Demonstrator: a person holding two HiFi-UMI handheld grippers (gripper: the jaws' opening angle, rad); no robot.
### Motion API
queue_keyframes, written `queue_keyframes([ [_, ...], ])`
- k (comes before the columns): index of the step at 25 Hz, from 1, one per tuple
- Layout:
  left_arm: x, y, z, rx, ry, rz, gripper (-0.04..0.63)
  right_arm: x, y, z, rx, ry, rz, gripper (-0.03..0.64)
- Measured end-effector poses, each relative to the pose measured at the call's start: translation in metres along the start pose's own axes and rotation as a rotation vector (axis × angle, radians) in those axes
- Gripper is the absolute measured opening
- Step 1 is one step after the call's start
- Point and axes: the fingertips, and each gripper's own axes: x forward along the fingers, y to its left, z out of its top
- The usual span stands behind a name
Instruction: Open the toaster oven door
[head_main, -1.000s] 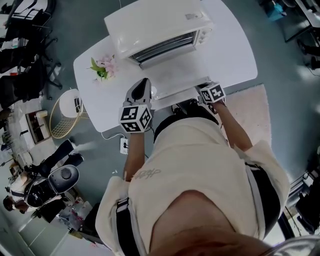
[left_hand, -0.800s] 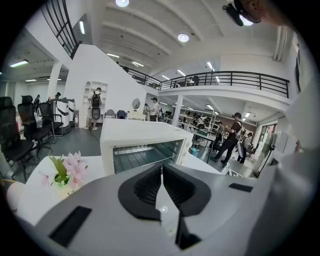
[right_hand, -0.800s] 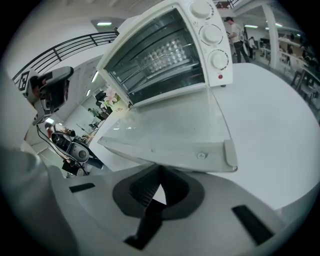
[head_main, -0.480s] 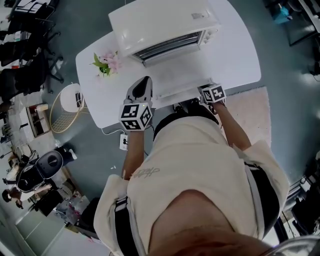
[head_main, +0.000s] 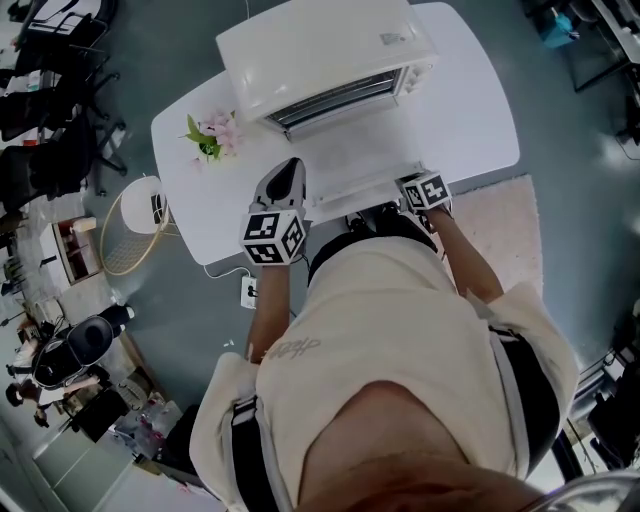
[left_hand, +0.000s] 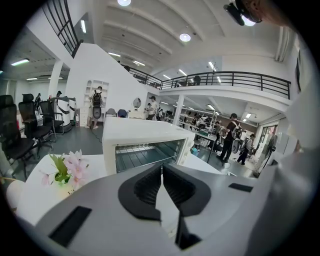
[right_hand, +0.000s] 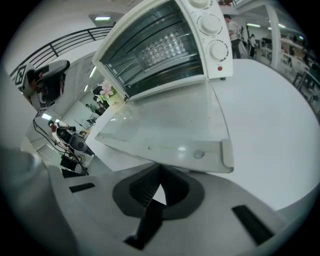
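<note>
The white toaster oven stands at the back of a white table. Its glass door hangs fully open and lies flat toward me, and the wire rack inside shows. In the right gripper view the door and its handle bar sit just beyond my right gripper, which is shut on nothing. That gripper is at the door's front right corner. My left gripper is shut and empty at the door's front left, and points at the oven.
A small pot of pink flowers stands on the table left of the oven. On the oven's right side are its knobs. A wire basket sits on the floor to the left. Office chairs and people stand further off.
The door and both grippers keep their places. Only the head view drifts a little.
</note>
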Motion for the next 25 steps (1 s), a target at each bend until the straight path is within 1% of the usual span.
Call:
queue_keyframes([
  [2, 0.001, -0.001, 0.000, -0.001, -0.001, -0.007, 0.028, -0.004, -0.001, 0.000, -0.015, 0.004, -0.010, 0.008],
  [6, 0.002, -0.001, 0.000, 0.001, -0.004, -0.024, 0.028, -0.011, 0.000, 0.002, 0.011, -0.016, 0.016, 0.008],
  [12, 0.005, 0.001, 0.005, 0.004, -0.020, -0.049, 0.028, -0.023, 0.000, 0.004, -0.001, -0.022, -0.013, 0.008],
  [17, 0.002, 0.002, 0.006, 0.006, -0.036, -0.074, 0.028, -0.045, 0.014, 0.011, -0.009, -0.051, -0.011, 0.008],
  [21, 0.001, 0.005, 0.001, 0.011, -0.036, -0.089, 0.028, -0.070, 0.025, 0.032, -0.075, -0.096, -0.042, 0.008],
  [25, -0.002, 0.007, 0.000, 0.003, -0.042, -0.086, 0.028, -0.100, 0.040, 0.064, -0.136, -0.182, -0.062, 0.008],
])
